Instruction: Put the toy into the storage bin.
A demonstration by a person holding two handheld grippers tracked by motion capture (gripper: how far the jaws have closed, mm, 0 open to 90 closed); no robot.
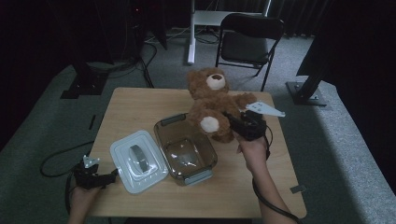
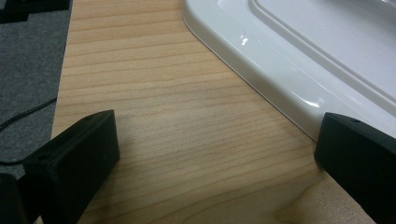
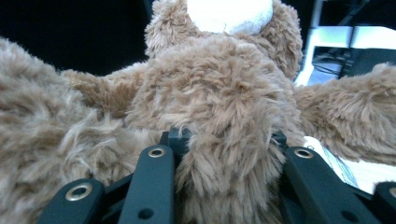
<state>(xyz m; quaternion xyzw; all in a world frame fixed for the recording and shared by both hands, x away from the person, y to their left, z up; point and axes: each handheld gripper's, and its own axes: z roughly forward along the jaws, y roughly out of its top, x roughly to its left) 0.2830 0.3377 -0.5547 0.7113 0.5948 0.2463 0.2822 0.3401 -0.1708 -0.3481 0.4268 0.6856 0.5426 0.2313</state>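
The right tool (image 1: pixel 237 122) pinches the bear (image 1: pixel 211 103) by its body, head up and away from it, long axis near upright; the left tool (image 2: pixel 215 154) is spread over the bench (image 2: pixel 187 140).

A: Where does the container (image 1: pixel 186 150) sit on the table (image 1: pixel 140 102)?

B: At the centre. The lid (image 1: pixel 138 161) lies flat on the table at the container's 9 o'clock, just beside it.

A: And the teddy bear (image 1: pixel 212 103)?

B: At the container's 1 o'clock, head toward 12, one foot over the container's far rim. The right gripper (image 1: pixel 243 125) is at the bear's 4 o'clock, jaws closed on its body (seen close in the right gripper view (image 3: pixel 224 154)).

A: The left gripper (image 1: pixel 108 176)?

B: At the lid's 8 o'clock, at the table's near-left edge; the lid's corner (image 2: pixel 299 60) lies just ahead of its parted jaws.

A: Behind the table?

B: A chair (image 1: pixel 250 39) on the floor, at 12 to 1 o'clock.
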